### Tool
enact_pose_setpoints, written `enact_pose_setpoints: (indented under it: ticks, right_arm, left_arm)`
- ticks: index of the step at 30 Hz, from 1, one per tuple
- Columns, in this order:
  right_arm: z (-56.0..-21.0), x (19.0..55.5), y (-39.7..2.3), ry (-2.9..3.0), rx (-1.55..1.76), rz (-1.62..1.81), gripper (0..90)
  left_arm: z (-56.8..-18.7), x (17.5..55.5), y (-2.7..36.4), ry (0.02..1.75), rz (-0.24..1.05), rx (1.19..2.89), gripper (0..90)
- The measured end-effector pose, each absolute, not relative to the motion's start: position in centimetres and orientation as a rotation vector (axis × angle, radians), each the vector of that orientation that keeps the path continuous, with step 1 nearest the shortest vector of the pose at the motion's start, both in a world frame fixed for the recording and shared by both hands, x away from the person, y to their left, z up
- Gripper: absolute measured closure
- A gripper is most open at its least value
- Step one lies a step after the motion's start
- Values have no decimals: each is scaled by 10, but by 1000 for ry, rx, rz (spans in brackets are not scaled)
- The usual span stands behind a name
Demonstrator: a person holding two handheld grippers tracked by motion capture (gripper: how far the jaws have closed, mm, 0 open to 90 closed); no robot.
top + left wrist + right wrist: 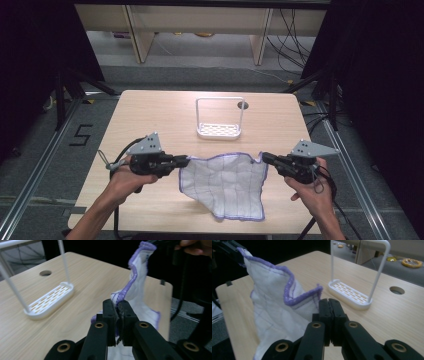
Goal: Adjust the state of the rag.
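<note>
Cloth first: we see a white woven cloth with purple stitched edging (pixel 225 184) stretched between the two tools above the near half of the light wooden table (pixel 150 107), its lower corner drooping toward the near edge. Left gripper (pixel 186 160) clamps one upper corner, right gripper (pixel 265 157) clamps the other. White wire-handled slotted rack (pixel 219 130) stands mid-table, beyond the cloth.
</note>
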State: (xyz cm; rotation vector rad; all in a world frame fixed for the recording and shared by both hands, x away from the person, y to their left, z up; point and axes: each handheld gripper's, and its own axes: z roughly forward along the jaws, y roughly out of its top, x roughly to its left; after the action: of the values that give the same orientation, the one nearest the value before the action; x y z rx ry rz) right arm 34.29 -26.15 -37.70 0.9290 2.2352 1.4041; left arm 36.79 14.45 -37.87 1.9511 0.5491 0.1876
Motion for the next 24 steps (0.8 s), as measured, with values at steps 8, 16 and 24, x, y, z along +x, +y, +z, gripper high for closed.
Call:
enact_pose_setpoints:
  ticks: [8, 16, 24]
  right_arm:
    - [-436, 410, -258, 2322, 1154, 1219, 897]
    - [-479, 446, -253, 2375, 1247, 990, 887]
    - [-476, 443, -263, 2305, 1280, 954, 610]
  left_arm:
    - [-461, 447, 120, 783, 161, 2070, 847]
    - [-492, 469, 110, 837, 183, 2152, 814]
    - [-484, 453, 131, 913, 167, 2048, 498]
